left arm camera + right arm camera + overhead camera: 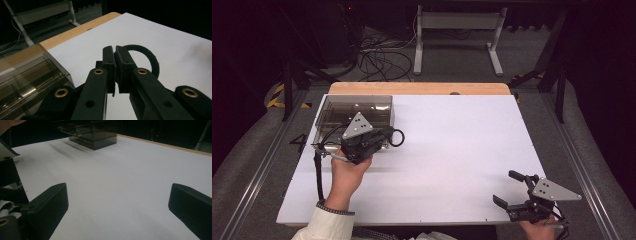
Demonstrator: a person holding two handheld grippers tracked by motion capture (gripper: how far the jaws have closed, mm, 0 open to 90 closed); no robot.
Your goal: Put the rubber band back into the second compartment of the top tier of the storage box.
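Tool, left (388, 136): jaws pressed together on a black ring (397, 137), gripped at its rim; most of the loop juts past the jaw tips. In the left gripper view the ring (147, 58) arcs out to one side of the closed jaws, over the white counter (160, 35).

Tool, right (512, 192): jaws spread wide, nothing between them, resting low near the front right corner of the counter (452, 165), well apart from the work.

Box, smoked clear plastic (354, 117): stands at the far left of the counter, just beside the left tool; seen again from the side (30, 80) and at a distance (93, 135). Whether anything lies inside cannot be told.

Handling note, judged: the step appears to be carrying the ring either to or from the box. The grip is narrow and off-centre, so the ring could pivot in the jaws; keep the clamp firm, move slowly and level, and clear the box wall before lowering. Release only once the ring is supported underneath. The right tool can steady the box if it slides.
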